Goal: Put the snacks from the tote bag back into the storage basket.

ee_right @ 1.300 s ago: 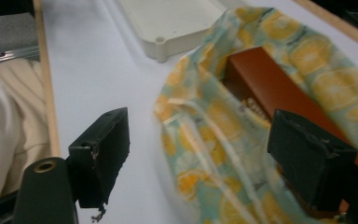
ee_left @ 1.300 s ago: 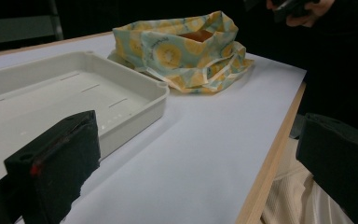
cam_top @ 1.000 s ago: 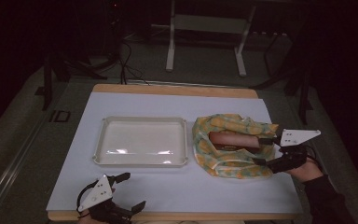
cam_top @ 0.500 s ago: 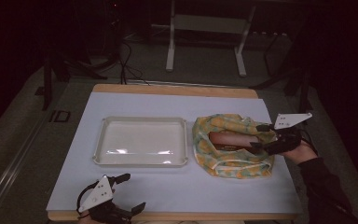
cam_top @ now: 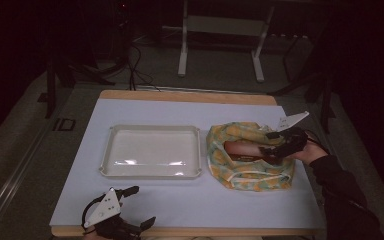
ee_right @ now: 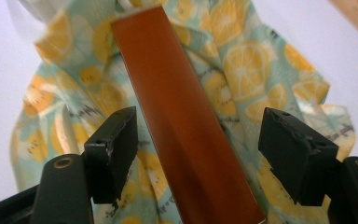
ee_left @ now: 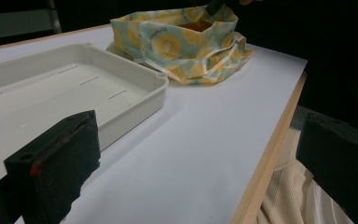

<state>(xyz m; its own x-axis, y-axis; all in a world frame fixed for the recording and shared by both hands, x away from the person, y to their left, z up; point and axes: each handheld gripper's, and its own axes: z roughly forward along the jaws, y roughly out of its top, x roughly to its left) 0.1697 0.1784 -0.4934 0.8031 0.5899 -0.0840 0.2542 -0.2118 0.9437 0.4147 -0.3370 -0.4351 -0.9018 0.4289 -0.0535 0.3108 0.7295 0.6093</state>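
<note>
A long orange-brown box lies inside a cloth bag printed with lemon slices, which sits open on the right of the white table. My right gripper is over the bag, open, its jaws standing either side of the near end of the box without touching it. My left gripper rests open near the table's front left edge, with nothing between its jaws. The bag also appears beyond the tray in the left gripper view.
An empty white plastic tray sits left of the bag, near the table's middle. The tray's corner lies just ahead of my left gripper. The wooden table edge runs close on the right there. Dark floor and stands lie beyond.
My right gripper has moved left and forward from the bag's right rim to over the box's near end. The left gripper has stayed put.
</note>
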